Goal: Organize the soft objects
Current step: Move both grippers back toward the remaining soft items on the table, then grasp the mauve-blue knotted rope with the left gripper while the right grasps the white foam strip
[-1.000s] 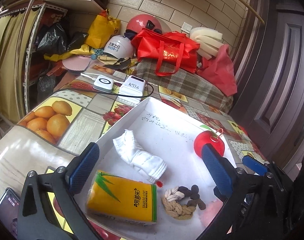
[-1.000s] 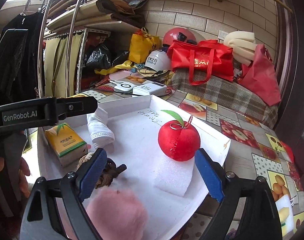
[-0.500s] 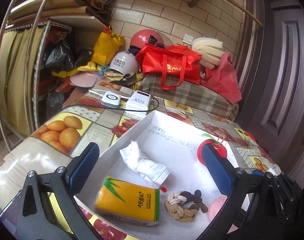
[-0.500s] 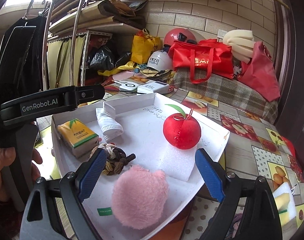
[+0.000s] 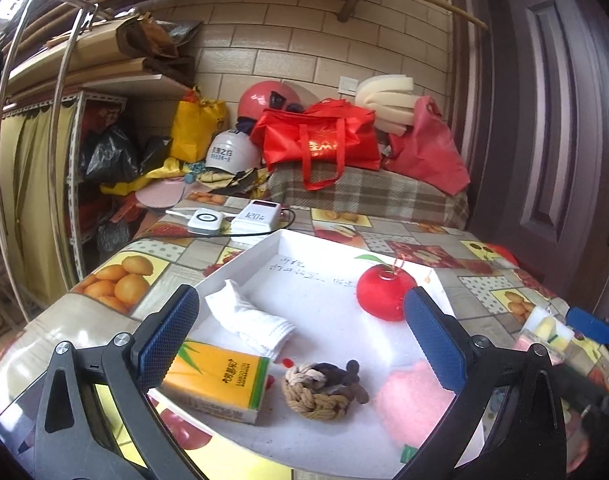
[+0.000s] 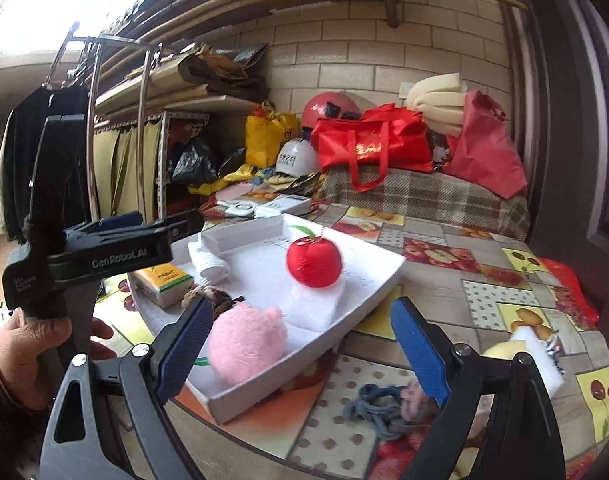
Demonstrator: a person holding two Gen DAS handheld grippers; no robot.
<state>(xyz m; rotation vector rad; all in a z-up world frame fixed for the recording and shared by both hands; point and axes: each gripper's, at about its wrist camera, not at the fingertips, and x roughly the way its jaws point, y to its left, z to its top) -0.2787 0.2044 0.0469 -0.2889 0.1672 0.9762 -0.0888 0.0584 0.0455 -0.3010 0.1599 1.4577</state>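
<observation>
A white tray (image 5: 240, 264) (image 6: 380, 276) holds a red plush apple (image 5: 382, 296) (image 6: 314, 262), a white sock (image 5: 248, 318) (image 6: 208, 262), a yellow tissue pack (image 5: 220, 378) (image 6: 162, 280), a rope knot toy (image 5: 320, 390) (image 6: 210, 296) and a pink plush (image 5: 414, 400) (image 6: 246, 344). My left gripper (image 5: 304, 344) is open and empty above the tray's near end. My right gripper (image 6: 304, 348) is open and empty at the tray's right corner. A blue-and-pink rope toy (image 6: 388, 404) and a yellow-white sponge (image 6: 532, 360) lie on the tablecloth outside the tray.
Two white devices with a cable (image 5: 232, 218) lie behind the tray. Red bags (image 5: 320, 140), helmets (image 5: 230, 152) and foam crowd the back on a plaid cover. A shelf rack (image 5: 76, 168) stands at the left. A dark door (image 5: 564, 120) is at the right.
Both grippers have pulled back and risen from the tray. The right view now shows the pink plush fully, and the table to the tray's right with the rope toy and sponge.
</observation>
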